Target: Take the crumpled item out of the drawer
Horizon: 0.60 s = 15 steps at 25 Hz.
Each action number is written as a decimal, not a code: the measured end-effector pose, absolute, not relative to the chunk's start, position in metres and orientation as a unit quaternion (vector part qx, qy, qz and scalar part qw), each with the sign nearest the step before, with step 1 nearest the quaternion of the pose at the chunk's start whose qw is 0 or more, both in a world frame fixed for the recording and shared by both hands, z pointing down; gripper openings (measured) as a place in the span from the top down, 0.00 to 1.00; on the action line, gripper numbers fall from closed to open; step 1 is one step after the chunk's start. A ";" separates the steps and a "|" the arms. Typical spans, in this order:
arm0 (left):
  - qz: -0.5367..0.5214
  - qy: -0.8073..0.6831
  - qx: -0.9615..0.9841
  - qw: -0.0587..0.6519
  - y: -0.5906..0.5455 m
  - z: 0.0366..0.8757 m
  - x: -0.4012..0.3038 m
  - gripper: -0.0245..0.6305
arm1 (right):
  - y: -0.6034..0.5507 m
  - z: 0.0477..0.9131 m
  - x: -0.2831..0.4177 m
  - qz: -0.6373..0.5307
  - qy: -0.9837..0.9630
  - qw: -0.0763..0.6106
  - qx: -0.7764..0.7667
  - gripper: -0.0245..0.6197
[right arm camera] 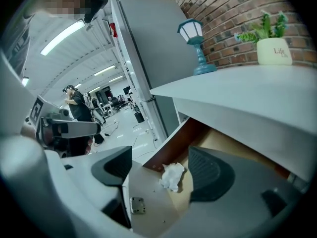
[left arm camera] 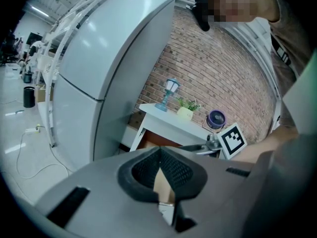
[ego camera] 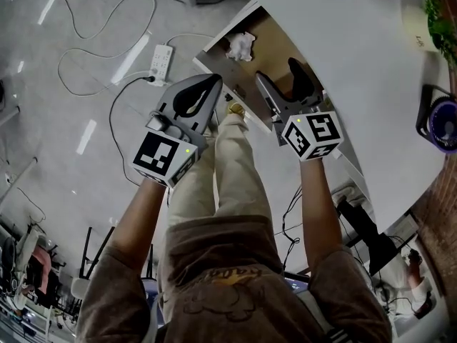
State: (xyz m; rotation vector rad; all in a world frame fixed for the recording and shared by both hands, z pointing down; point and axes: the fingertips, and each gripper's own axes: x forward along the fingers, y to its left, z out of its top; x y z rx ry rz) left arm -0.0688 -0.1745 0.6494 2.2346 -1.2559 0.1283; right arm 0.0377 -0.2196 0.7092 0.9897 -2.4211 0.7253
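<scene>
One wad [ego camera: 240, 46] of white crumpled paper is all that lies in the open drawer [ego camera: 280, 47]. It sits on the wooden floor close to the drawer's pale front panel, toward the corner farther from me. My right tongs [ego camera: 277, 71] hang over the drawer with the jaws wide apart and nothing between the pads. In the right gripper view the wad [right arm camera: 172, 176] shows framed between the jaws but still ahead of their tips.

I judge this to be the approach. I would bring the right tongs [right arm camera: 163, 168] forward and down into the drawer [right arm camera: 218, 142] until the pads straddle the bulk of the wad. One pad has to slip between the wad and the front panel without catching either. Then I would close gently, since paper this light may skid away or crush flat, and lift straight up clear of the drawer's rim.

My left tongs [ego camera: 214, 82] wait outside the drawer, beside its front panel, with jaws together and empty [left arm camera: 159, 152]; they can stay there. The bench [ego camera: 343, 63] overhangs the drawer's back, so I keep clear of it.
</scene>
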 end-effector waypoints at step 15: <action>0.044 -0.501 0.815 0.287 -0.167 0.649 -0.082 0.95 | -0.228 0.797 0.005 0.240 -0.870 0.319 0.289 0.41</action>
